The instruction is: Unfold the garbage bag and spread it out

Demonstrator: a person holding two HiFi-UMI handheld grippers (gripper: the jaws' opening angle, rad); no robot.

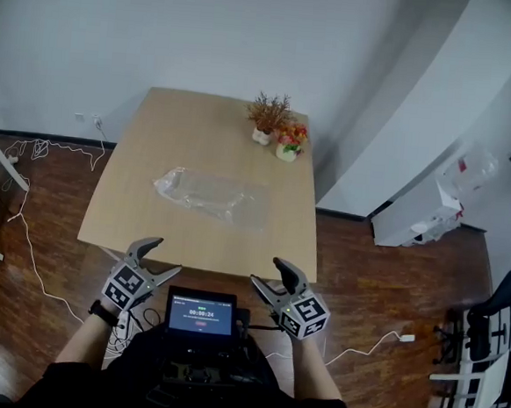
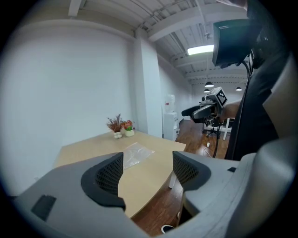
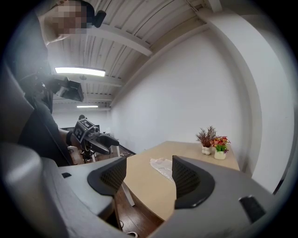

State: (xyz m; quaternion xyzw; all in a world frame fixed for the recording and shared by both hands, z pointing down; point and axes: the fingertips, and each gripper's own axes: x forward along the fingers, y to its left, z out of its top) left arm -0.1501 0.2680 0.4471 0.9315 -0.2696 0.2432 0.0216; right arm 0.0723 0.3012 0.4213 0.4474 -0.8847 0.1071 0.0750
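A clear, crumpled garbage bag (image 1: 210,195) lies flat on the middle of the wooden table (image 1: 140,216); it also shows as the bag (image 2: 136,153) in the left gripper view and the bag (image 3: 162,167) in the right gripper view. My left gripper (image 1: 156,260) hovers open just off the table's near edge, left of the chest screen, nothing between its jaws. My right gripper (image 1: 270,279) is open too, at the near edge on the right, empty. Both grippers are well short of the bag. Each gripper view shows the other: right gripper (image 2: 188,112), left gripper (image 3: 114,141).
Two small flower pots (image 1: 277,137) stand at the table's far right corner. A white cabinet (image 1: 413,222) and a bag of rubbish stand to the right, a chair (image 1: 489,349) at far right. White cables (image 1: 31,251) trail on the wooden floor at left. A screen (image 1: 201,313) sits at my chest.
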